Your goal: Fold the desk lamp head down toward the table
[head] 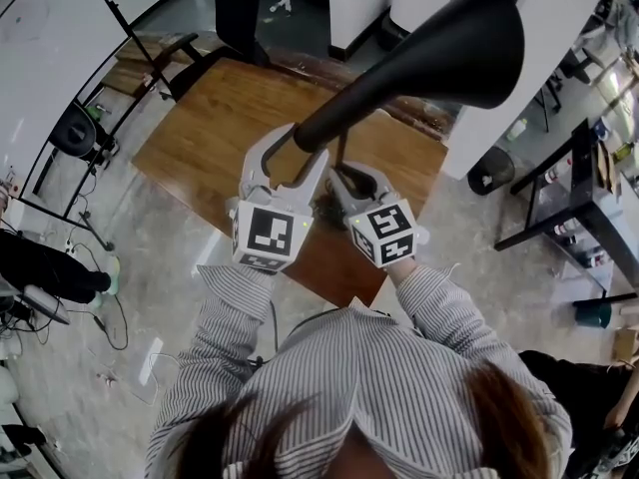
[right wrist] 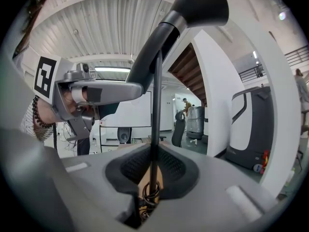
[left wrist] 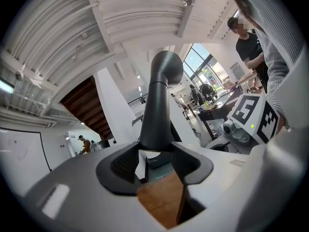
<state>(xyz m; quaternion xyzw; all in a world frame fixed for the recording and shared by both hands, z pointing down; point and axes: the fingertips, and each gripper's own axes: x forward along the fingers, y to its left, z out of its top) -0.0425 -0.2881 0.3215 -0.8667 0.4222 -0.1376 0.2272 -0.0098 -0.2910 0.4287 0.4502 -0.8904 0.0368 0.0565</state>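
While the lamp head (head: 469,38) sits high at two o'clock of the table (head: 200,138), the left tongs (left wrist: 155,154) clamp its thick neck (left wrist: 155,115), and the right tongs (right wrist: 153,164), at three o'clock of them, pinch the thin stem (right wrist: 156,105).

Head view, floor level:
- Black round bin (head: 491,171) stands right of the white pillar (head: 544,63).
- Black shelving rack (head: 584,203) at far right, with a teal pot (head: 593,313) on the floor below it.
- Office chair (head: 78,131) at left; a black stand pole (head: 125,23) leans past it.
- White power strip (head: 152,359) lies on the concrete floor.

Left gripper view:
- Ribbed white ceiling (left wrist: 130,13) and brown stair underside (left wrist: 84,105).
- Bystander in a black shirt (left wrist: 251,50) at upper right.

Right gripper view:
- Whiteboard (right wrist: 128,112) at centre-left.
- A distant person (right wrist: 186,105) stands beside a grey floor machine (right wrist: 196,122).
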